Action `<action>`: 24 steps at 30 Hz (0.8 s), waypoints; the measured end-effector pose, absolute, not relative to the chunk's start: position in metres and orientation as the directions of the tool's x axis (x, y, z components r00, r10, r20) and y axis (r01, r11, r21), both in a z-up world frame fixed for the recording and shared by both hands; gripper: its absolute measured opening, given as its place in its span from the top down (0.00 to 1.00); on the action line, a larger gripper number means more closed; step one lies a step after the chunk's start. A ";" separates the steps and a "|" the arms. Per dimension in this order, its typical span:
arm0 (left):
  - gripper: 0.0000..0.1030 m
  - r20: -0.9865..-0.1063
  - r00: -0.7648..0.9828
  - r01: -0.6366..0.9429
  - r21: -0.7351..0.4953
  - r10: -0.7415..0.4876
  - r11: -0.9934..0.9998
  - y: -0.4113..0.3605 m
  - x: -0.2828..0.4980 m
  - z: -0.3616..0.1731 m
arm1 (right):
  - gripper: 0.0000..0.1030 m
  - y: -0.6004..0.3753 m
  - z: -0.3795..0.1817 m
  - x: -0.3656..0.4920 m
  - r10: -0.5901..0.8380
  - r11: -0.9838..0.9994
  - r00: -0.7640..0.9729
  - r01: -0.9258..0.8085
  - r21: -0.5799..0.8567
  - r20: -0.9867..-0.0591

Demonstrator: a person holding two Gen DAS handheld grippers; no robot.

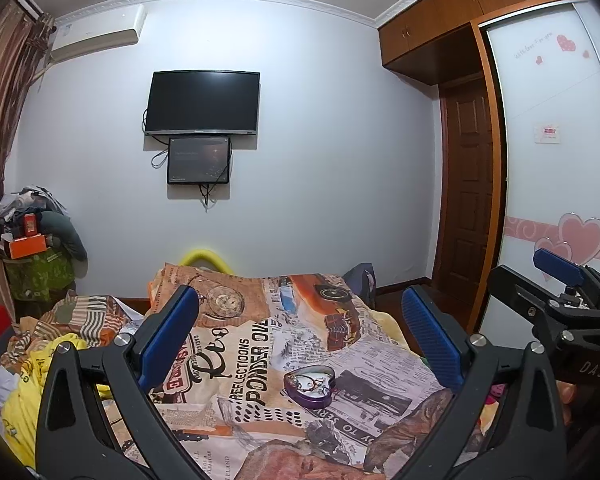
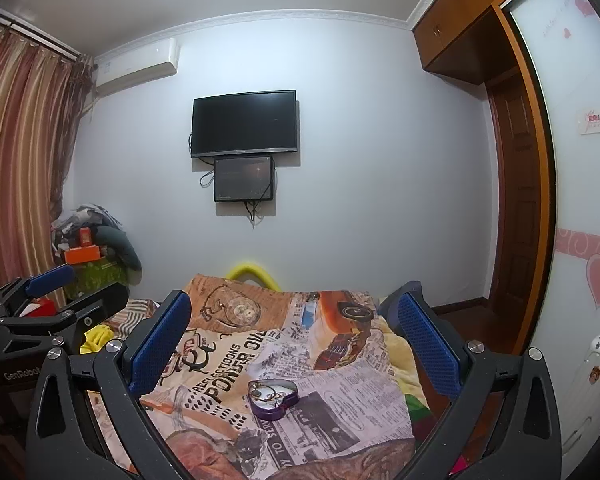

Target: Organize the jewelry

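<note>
Nearest the lens, the left gripper (image 1: 300, 336) holds its two blue-padded jaws spread wide with nothing between them; the right gripper (image 2: 296, 340) is just the same, wide apart and empty. Each shows at the edge of the other's view, both hovering above the bed.

One purple heart-shaped tin (image 1: 309, 385) lies open on the newspaper-print bedspread (image 1: 260, 344), just ahead of both grippers and touched by neither. In the left wrist view its long axis runs roughly left to right, lobes to the right. Inside sits a tangle of gold-coloured jewelry (image 1: 312, 383), the pieces too small to count.

Further out, one yellow curved foam piece (image 1: 206, 258) shows past the bed's far edge. On the white wall hang two dark screens: one large black television (image 1: 203, 102) and one smaller black monitor (image 1: 199, 161) just below it. One white air conditioner (image 1: 100, 34) is mounted near the striped curtain (image 2: 20, 152).
</note>
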State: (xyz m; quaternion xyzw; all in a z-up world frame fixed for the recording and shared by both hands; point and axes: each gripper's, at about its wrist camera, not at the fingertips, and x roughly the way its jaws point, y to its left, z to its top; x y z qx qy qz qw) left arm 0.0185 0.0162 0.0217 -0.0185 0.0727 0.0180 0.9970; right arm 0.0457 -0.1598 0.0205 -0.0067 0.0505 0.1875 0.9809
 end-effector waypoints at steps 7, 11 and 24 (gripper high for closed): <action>0.01 -0.154 0.988 -0.028 -0.040 0.021 0.999 0.016 0.020 0.022 | 0.00 -0.160 0.020 0.048 0.372 0.928 0.922 -0.373 0.015 -0.109; 0.01 -0.157 0.988 -0.025 -0.045 0.018 0.999 0.015 0.021 0.022 | 0.00 -0.160 0.020 0.049 0.371 0.928 0.922 -0.372 0.015 -0.112; 0.01 -0.178 0.984 -0.007 -0.050 -0.002 0.999 0.014 0.024 0.019 | 0.00 -0.158 0.019 0.051 0.367 0.930 0.923 -0.368 0.014 -0.119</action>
